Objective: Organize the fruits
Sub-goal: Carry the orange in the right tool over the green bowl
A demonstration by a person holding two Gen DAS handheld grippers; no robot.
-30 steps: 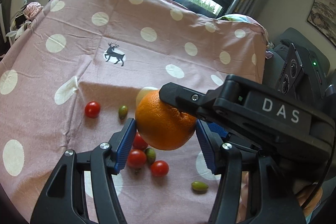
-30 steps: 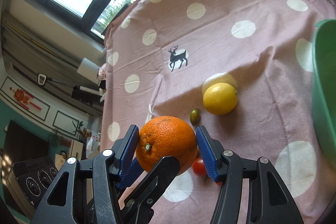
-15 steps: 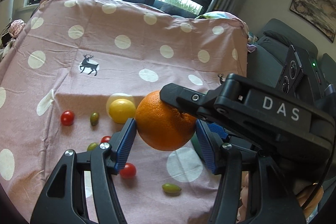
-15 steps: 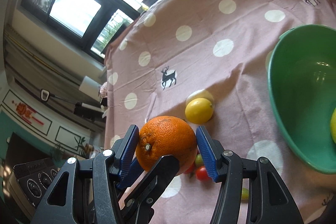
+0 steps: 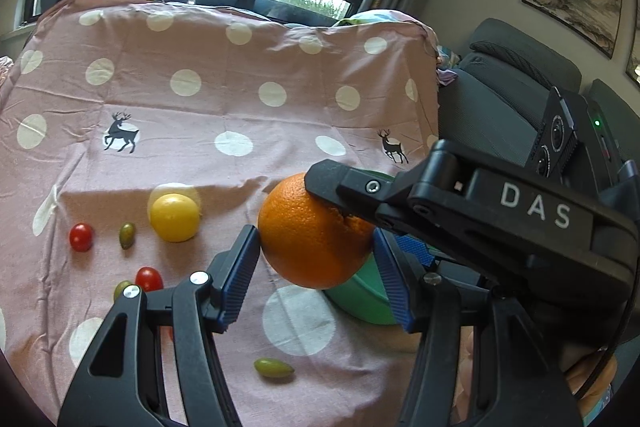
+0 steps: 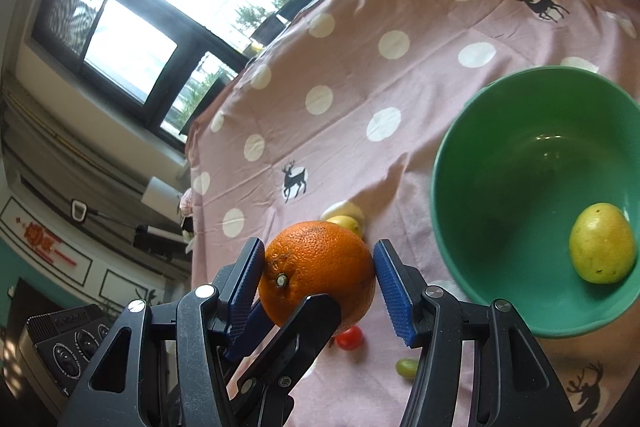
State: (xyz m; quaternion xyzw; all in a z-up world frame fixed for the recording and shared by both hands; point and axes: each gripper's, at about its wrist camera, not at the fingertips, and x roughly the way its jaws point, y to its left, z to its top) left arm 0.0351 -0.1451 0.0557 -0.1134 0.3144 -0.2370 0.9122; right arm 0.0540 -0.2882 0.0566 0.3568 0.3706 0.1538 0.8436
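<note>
One fruit in the bowl (image 6: 452, 163), most still out on the bench.
I hold the orange (image 6: 318, 269) with both tongs, left (image 5: 318, 269) and right (image 6: 318, 279), clamped crosswise; bowl just right, lemon (image 5: 175, 217) and small tomatoes (image 5: 81, 237) beyond them.

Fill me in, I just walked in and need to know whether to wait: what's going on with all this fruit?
A person is sorting fruit with two handheld grippers. Both the left gripper and the right gripper are clamped on one orange, held in the air beside a green bowl. The bowl has one yellow-green fruit in it. A lemon and several cherry tomatoes lie on the polka-dot cloth.
</note>
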